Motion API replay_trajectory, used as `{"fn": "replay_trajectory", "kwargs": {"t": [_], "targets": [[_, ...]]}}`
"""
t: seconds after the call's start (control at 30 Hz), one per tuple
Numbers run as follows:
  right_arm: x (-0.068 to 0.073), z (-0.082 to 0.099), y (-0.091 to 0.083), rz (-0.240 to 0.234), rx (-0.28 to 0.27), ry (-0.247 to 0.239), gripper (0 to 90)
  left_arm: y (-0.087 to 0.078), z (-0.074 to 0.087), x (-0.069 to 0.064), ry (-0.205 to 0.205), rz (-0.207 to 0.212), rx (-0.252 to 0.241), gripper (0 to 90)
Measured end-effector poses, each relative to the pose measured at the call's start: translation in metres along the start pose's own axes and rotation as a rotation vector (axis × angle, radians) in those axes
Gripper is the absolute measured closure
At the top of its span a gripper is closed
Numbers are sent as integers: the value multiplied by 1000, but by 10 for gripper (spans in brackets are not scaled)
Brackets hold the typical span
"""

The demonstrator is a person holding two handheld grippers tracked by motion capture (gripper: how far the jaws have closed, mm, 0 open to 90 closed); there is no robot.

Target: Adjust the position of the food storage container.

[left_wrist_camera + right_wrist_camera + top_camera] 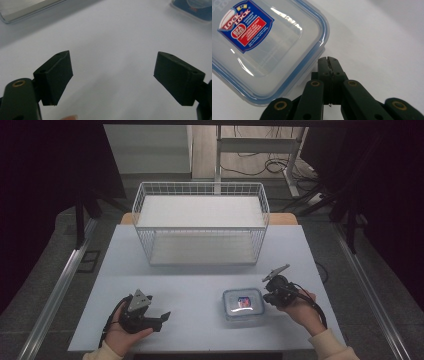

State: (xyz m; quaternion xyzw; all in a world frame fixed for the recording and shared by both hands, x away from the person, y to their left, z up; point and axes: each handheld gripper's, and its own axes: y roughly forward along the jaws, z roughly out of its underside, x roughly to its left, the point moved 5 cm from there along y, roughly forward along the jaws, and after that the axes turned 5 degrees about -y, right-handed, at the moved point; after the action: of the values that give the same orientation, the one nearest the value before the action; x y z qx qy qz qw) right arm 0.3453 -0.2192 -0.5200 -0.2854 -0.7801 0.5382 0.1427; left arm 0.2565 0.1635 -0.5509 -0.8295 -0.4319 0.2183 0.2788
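My left claw (162,316): wide open, with nothing between the jaws. It sits low on the left side of the table (200,285), pointing across toward the box.

My left claw up close (113,75): two black pads far apart, just bare white table between them (a corner of the box peeks in at the top right).

The basket (200,222): a white wire one at the back of the table. I think nothing is in it.

The box (243,305): a clear plastic box with a blue-edged lid (257,50) and a red and blue sticker. It sits flat on the table, in front of the basket and well apart from it.

My right claw (268,296): squeezed all the way shut, holding nothing. Its tip (328,61) is right at the edge of the box, by a corner of the lid.

How far along: I think we are near the start. The box is not picked up, and the lid is on.

What is left: maybe working the lid, or moving the box to the basket.

Hard to see: if the tip really touches the box, if the lid clips are snapped down, and what is inside the box.
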Motion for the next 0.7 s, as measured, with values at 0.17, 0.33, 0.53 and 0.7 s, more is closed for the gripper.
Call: {"fn": "replay_trajectory", "kwargs": {"t": [0.17,0.33,0.53,0.7], "targets": [[19,-8,6,-37,-18,-36,897,1,1,1,0,3,5,149],[31,-14,11,-61,-30,-55,897,0,0,0,2,3,2,149],[44,-23,14,-83,-38,-83,897,2,1,1,1,2,8,149],[57,-33,19,-110,-48,-119,897,2,1,1,1,2,8,149]]}}
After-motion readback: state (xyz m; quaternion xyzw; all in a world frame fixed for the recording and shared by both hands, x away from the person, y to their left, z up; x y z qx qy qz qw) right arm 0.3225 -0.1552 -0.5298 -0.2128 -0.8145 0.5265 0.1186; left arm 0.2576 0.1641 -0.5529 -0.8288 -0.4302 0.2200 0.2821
